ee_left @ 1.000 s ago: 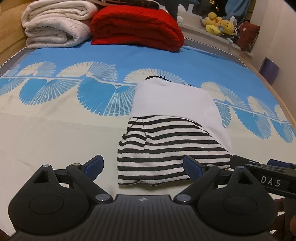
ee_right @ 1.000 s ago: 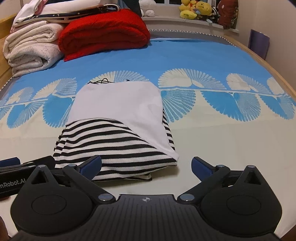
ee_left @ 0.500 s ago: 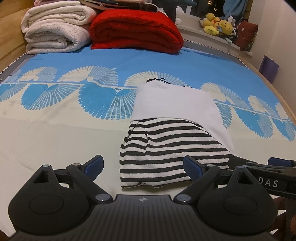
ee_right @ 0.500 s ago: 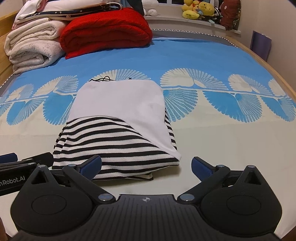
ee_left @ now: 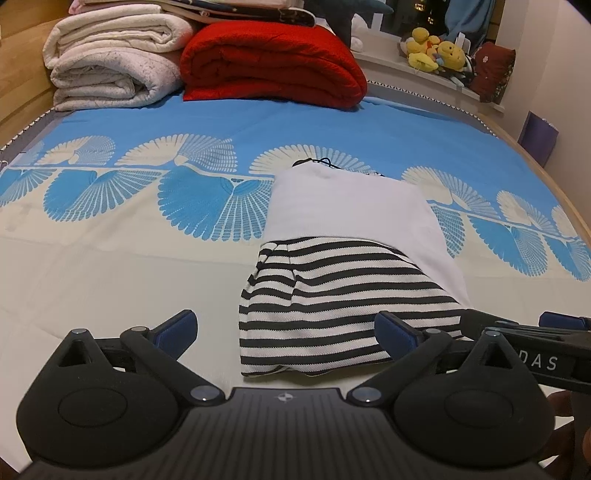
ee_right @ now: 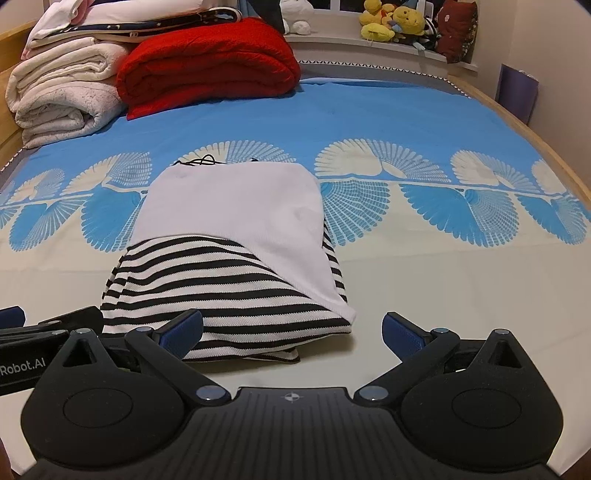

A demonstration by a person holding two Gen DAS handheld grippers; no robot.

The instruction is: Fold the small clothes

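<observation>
A small garment, black-and-white striped (ee_left: 332,306) with a white part (ee_left: 351,206) folded over its far half, lies flat on the bed; it also shows in the right wrist view (ee_right: 229,280). My left gripper (ee_left: 284,328) is open and empty, just short of the garment's near edge, toward its left corner. My right gripper (ee_right: 291,326) is open and empty near the garment's near right corner. Each gripper shows at the edge of the other's view.
The bed cover (ee_left: 110,258) is cream near me and blue with fan prints farther off. A red blanket (ee_left: 273,66) and white folded blankets (ee_left: 110,70) lie at the head. Plush toys (ee_right: 395,22) sit on a shelf. A wooden rim (ee_right: 524,133) runs along the right.
Both grippers have drawn back slightly and risen; the garment sits a little farther off in both views. The jaws stayed open and the garment has not moved.
</observation>
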